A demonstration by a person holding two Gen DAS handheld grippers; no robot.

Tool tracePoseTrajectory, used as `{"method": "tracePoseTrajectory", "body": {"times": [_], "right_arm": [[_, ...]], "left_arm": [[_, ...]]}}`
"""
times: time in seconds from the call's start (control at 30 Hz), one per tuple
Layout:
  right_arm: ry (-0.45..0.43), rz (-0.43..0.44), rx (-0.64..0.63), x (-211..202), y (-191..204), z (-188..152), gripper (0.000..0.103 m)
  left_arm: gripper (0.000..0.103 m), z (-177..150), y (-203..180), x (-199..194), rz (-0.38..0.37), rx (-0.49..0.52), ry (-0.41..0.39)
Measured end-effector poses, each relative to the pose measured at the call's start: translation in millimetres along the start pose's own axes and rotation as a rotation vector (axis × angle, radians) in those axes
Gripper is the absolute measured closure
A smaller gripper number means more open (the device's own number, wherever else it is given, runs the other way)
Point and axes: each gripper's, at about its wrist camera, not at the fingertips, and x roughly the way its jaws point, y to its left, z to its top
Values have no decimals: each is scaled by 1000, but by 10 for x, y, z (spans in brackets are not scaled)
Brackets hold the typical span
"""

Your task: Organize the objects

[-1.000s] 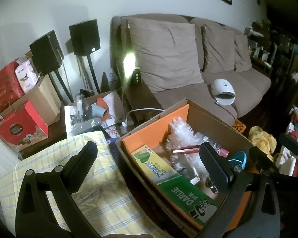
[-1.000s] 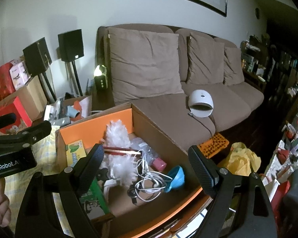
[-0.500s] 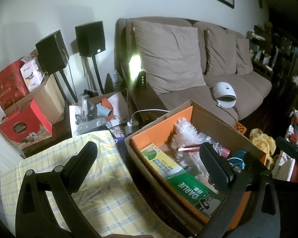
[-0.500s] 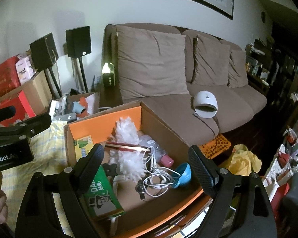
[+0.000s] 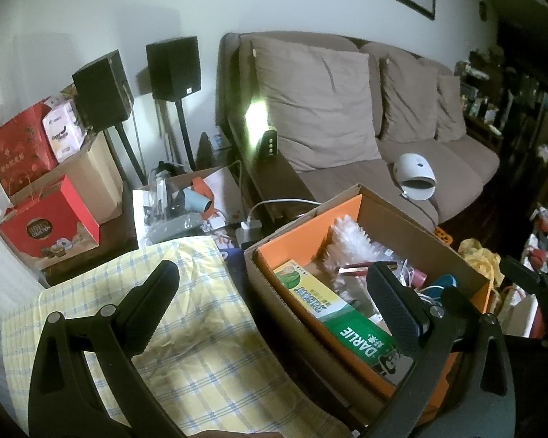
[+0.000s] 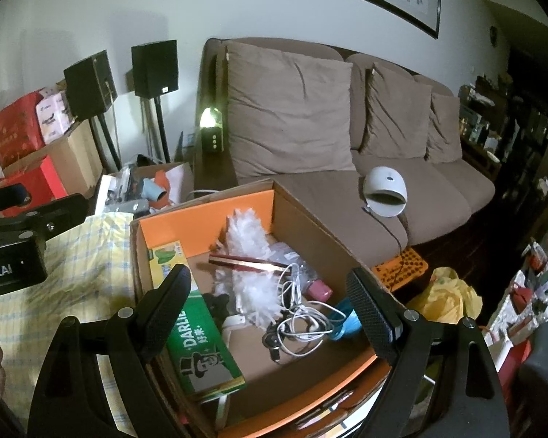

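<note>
An open cardboard box (image 6: 310,219) with an orange lining holds a green toothpaste carton (image 6: 197,343), a white fluffy duster (image 6: 248,252), a red stick (image 6: 248,263), tangled white cables (image 6: 296,314), a pink item (image 6: 319,290) and a blue item (image 6: 347,319). My right gripper (image 6: 270,314) hovers open above the box, nothing between its fingers. My left gripper (image 5: 274,310) is open too, spanning the yellow checked cloth (image 5: 186,357) and the box's (image 5: 274,314) left wall. The toothpaste carton (image 5: 347,325) lies along that wall.
A brown sofa (image 6: 402,182) with cushions carries a white dome-shaped device (image 6: 385,191). Two black speakers (image 5: 173,67) on stands, red gift boxes (image 5: 47,226) and a lit lamp (image 5: 261,133) crowd the left. A yellow bag (image 6: 449,299) lies on the floor at right.
Both grippers have drawn back and up a little, so the box and sofa sit farther right in the views. Both stayed open and nothing in the box moved.
</note>
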Motion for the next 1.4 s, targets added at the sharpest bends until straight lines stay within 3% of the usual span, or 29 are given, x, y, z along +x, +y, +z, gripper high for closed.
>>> {"method": "tracePoseTrajectory", "body": {"times": [0.8,1.1,1.4], "right_arm": [[-36,-2,15,-162,10,28,8],[-33,-3,23,-199,-12,35,8],[-30,-23,32,-255,-27,41,8]], "left_arm": [[1,58,5,-270,39,30,-49],[1,81,-8,-319,-24,32,-43],[0,67,-41,-335,-40,32,-45]]}}
